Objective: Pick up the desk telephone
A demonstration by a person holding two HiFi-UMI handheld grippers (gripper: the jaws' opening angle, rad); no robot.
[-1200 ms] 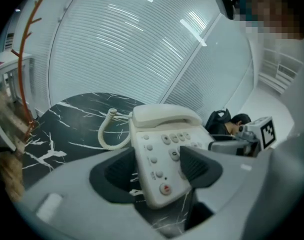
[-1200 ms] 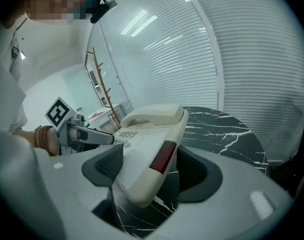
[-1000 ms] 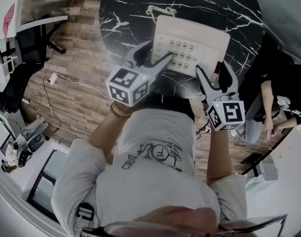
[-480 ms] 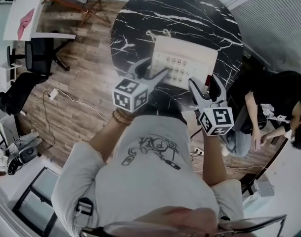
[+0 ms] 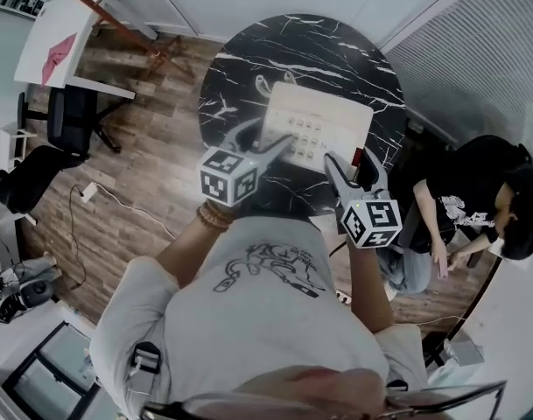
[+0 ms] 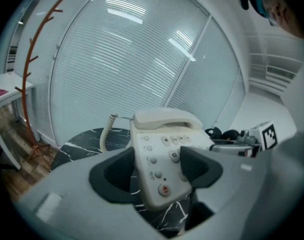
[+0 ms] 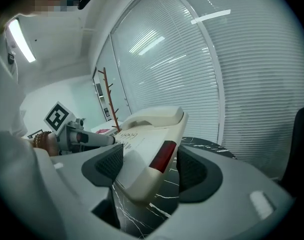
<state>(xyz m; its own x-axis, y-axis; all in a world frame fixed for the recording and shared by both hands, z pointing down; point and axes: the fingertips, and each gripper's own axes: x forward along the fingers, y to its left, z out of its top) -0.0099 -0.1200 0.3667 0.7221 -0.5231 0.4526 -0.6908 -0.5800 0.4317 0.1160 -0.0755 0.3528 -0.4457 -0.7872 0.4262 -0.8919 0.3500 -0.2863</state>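
Telephone lift looks mostly done: you have the desk telephone clear of the round marble table, hanging above it between your two tools. Your left gripper clamps its near left corner by the keypad, and your right gripper clamps its near right corner. Its handset sits in the cradle. What is left, I judge, is only a level, steady hold.

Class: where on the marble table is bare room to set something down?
Bare: on the marble table, the far arc beyond the desk telephone and left flank. Crowded: near edge, where left gripper and right gripper clamp it.
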